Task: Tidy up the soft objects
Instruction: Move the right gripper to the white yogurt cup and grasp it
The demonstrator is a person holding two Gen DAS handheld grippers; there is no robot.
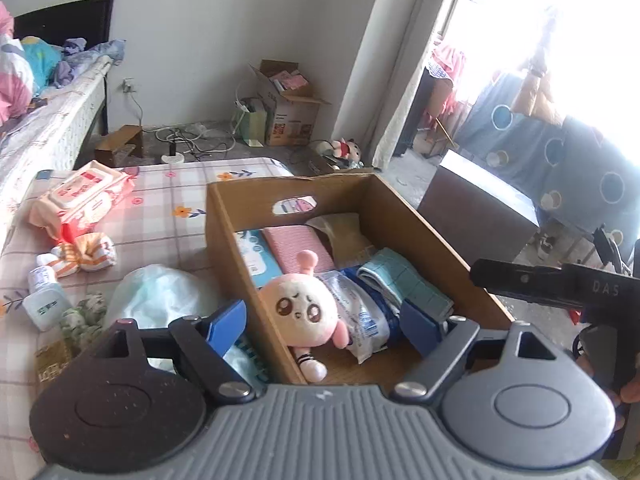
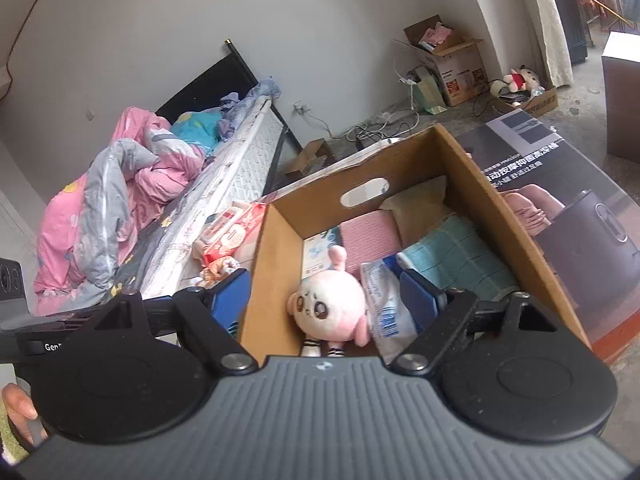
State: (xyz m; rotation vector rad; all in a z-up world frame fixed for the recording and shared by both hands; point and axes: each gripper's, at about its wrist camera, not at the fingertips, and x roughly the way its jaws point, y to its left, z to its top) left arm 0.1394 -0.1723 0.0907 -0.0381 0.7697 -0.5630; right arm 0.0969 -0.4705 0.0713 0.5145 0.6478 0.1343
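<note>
A brown cardboard box stands on the checked mattress. Inside lie a pink plush doll, a clear plastic packet, a teal cloth, a pink pad and a blue-white pack. My left gripper is open and empty above the box, fingers astride its left wall. My right gripper is open and empty above the doll. The right gripper's black body shows in the left wrist view.
On the mattress left of the box lie a wet-wipes pack, rolled striped socks, a small bottle and a pale blue bag. A bed with pink bedding is further left. A printed carton stands right of the box.
</note>
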